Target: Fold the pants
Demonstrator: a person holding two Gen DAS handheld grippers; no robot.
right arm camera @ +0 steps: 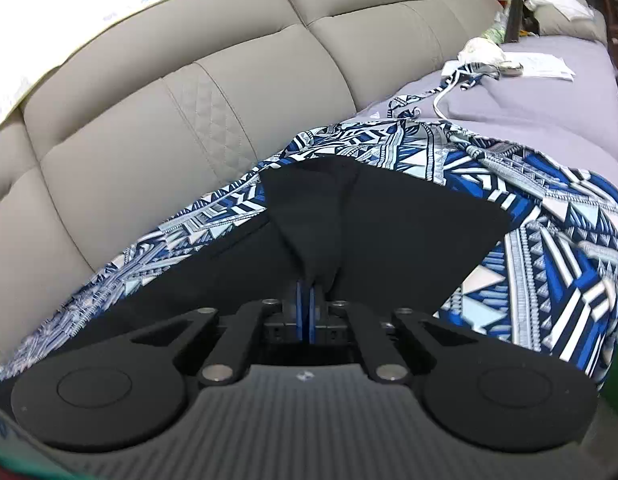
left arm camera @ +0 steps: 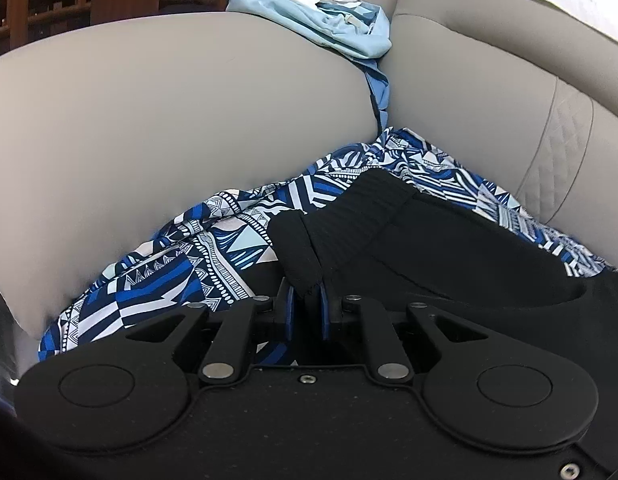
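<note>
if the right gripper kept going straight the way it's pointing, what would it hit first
Probably the black pants that the right gripper is already shut on, bunched ahead of its tips. Beyond those lies the blue patterned cloth, then the sofa backrest, though depth is hard to judge.

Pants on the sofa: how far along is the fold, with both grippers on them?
Done: the left gripper is shut on the ribbed waistband and the right gripper on bunched cloth of the black pants, which lie over a patterned cloth. In hand: that two-point hold. Left: no neat folded stack shows yet.
</note>
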